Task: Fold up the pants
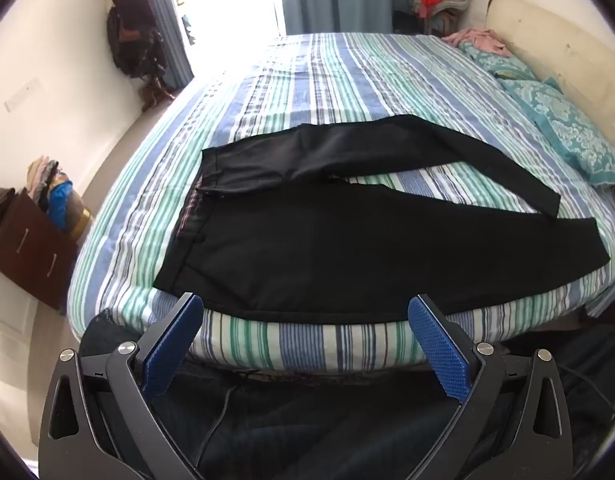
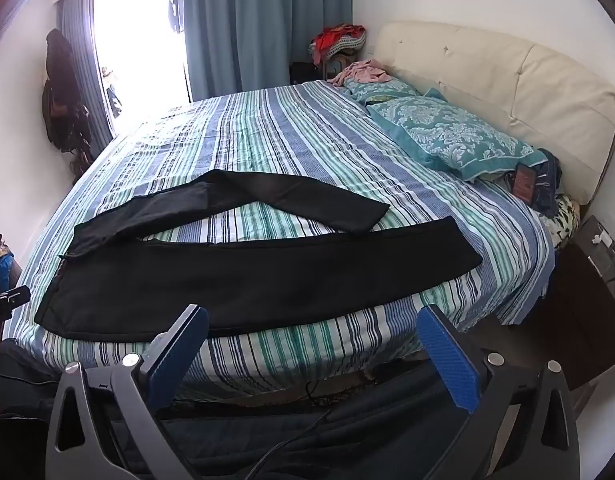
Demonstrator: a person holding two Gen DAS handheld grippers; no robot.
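Left wrist view shows black pants (image 1: 307, 256) lying flat on a bed (image 1: 347, 80) with a striped blue, green and white sheet. The pants fill the middle of the frame, with the waist at the left and the two legs spread apart toward the right (a strip of sheet shows between them). The left hand-held gripper (image 1: 305, 308) sits at the bottom of the frame, just in front of the near edge of the pants. Its blue pads (image 1: 439, 344) are wide apart and hold nothing. In the right wrist view, the right hand-held gripper (image 2: 313, 320) is at the bottom too, its jaws spread wide with nothing between them, near the bed's edge. Teal pillows (image 2: 455, 136) lie at the upper right beside a cream headboard (image 2: 507, 68). Blue curtains (image 2: 267, 20) hang at the top of the frame.
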